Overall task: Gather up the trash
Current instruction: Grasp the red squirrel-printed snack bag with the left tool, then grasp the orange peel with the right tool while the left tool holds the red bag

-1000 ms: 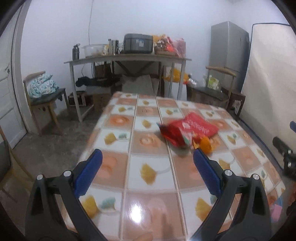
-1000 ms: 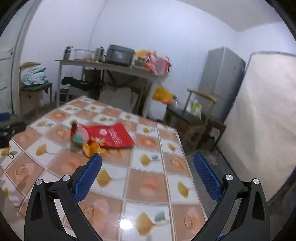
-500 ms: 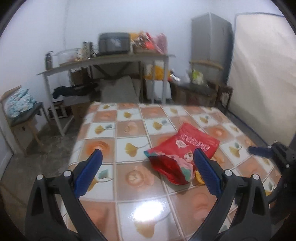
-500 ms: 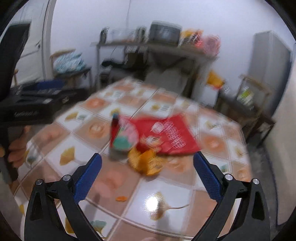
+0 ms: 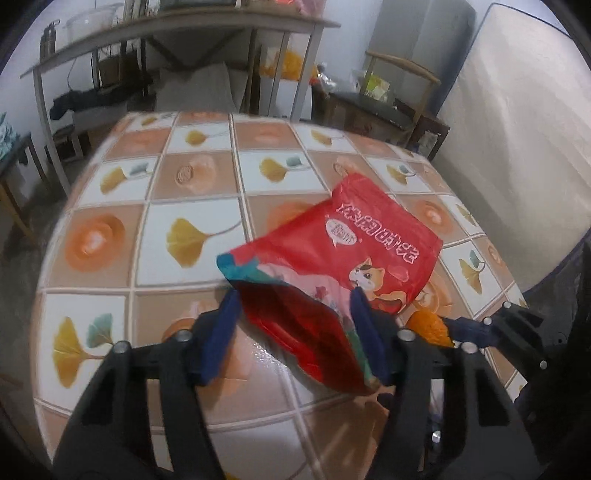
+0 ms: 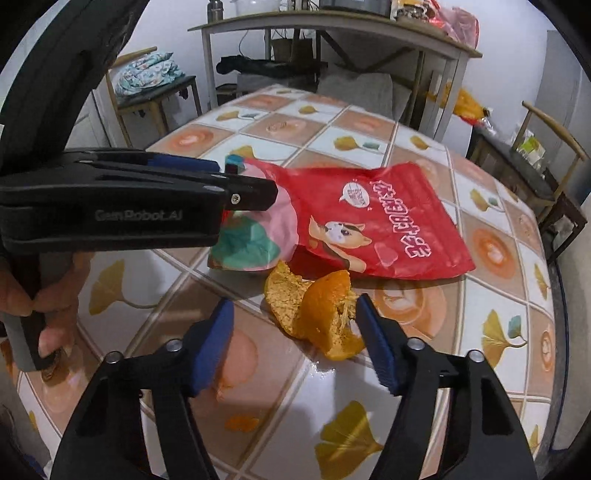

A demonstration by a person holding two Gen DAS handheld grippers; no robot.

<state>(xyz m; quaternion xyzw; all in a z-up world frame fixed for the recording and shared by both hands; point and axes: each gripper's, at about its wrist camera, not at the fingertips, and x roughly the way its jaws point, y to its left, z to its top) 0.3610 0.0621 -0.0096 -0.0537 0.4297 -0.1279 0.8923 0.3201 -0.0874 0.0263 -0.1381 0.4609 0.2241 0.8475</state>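
Observation:
A red snack bag (image 5: 351, 240) lies on the tiled table (image 5: 110, 240), its open mouth toward me. My left gripper (image 5: 294, 291) straddles that mouth. Its jaws are closing and the blue pads reach the bag's edges without pinching it flat. An orange peel (image 6: 317, 310) lies just in front of the bag (image 6: 388, 221). My right gripper (image 6: 293, 299) is low over it and closing. The peel sits between the pads, next to the right one and apart from the left one. The right wrist view shows the left gripper (image 6: 247, 181) side-on. The right gripper (image 5: 472, 326) shows beside the peel (image 5: 428, 325).
A small peel scrap (image 6: 242, 422) lies on the table (image 6: 498, 251) near me. A hand (image 6: 55, 295) holds the left gripper's handle. Behind the table stand a loaded metal bench (image 5: 184, 26), a wooden chair (image 5: 399, 92), a fridge (image 5: 424, 44) and a leaning mattress (image 5: 517, 129).
Both grippers have come forward and down over the table onto the trash, tilting downward. Their jaws have narrowed from wide open, the left around the bag's mouth, the right around the peel.

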